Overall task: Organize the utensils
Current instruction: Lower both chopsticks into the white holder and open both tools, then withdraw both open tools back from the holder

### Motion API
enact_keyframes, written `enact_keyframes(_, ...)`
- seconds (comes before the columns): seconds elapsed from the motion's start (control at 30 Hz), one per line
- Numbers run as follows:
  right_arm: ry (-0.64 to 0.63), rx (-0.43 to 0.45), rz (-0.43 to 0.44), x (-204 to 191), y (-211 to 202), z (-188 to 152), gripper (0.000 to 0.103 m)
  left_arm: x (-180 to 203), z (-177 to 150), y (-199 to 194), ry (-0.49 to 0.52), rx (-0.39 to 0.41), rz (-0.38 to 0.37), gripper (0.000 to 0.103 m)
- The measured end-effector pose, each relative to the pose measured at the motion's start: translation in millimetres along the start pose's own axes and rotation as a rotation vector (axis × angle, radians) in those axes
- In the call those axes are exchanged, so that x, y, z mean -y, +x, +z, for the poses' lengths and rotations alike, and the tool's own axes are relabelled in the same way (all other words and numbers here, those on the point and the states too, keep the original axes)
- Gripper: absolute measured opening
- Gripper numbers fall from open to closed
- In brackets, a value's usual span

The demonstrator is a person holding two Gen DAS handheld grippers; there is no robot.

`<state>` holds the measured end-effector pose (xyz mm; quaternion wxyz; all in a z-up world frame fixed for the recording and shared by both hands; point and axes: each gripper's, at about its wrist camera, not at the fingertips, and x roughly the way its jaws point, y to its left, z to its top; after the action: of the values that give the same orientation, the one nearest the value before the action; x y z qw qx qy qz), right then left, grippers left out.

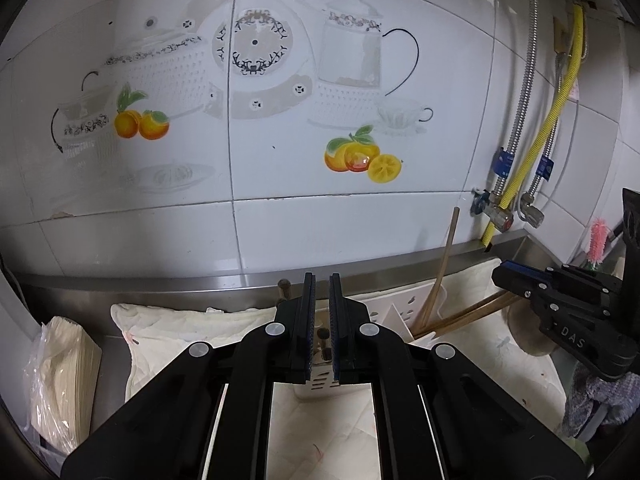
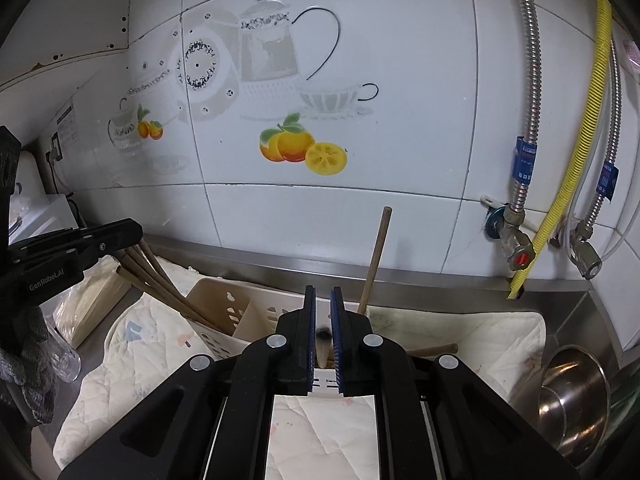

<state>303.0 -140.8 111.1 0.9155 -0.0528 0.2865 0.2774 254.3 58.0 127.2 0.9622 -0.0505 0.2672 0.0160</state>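
Observation:
A cream plastic utensil caddy with cut-out holes stands on a quilted white cloth by the tiled wall. Wooden-handled utensils stand in it: several lean left, one stands upright. In the left wrist view the caddy is just behind my left gripper, with the wooden handles leaning right. My left gripper's jaws are nearly together with a narrow gap and nothing between them. My right gripper is the same, close above the caddy. Each gripper shows from the side in the other's view.
A steel pot sits at the right on the steel counter. Yellow and braided hoses with valves run down the wall at the right. A bagged stack of paper lies at the left. A pink brush stands far right.

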Motion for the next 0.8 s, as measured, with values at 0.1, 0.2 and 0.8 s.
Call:
enact_keyframes(0.1,-0.001,0.007,-0.003,-0.4,-2.9,0.1,0.021,-1.0,-0.5,-2.1,-0.003,-0.001,0.002,0.007)
enact_keyframes(0.2,-0.001,0.013,-0.006,-0.7,-6.2,0.3,0.027,-1.8,-1.3,-4.5,-0.006,0.001,0.003,0.009)
enact_keyframes(0.8,-0.014,0.066,-0.040,-4.9,-43.4,-5.7,0.075,-1.7,-19.3,-48.9,-0.014,0.058,0.039,0.079)
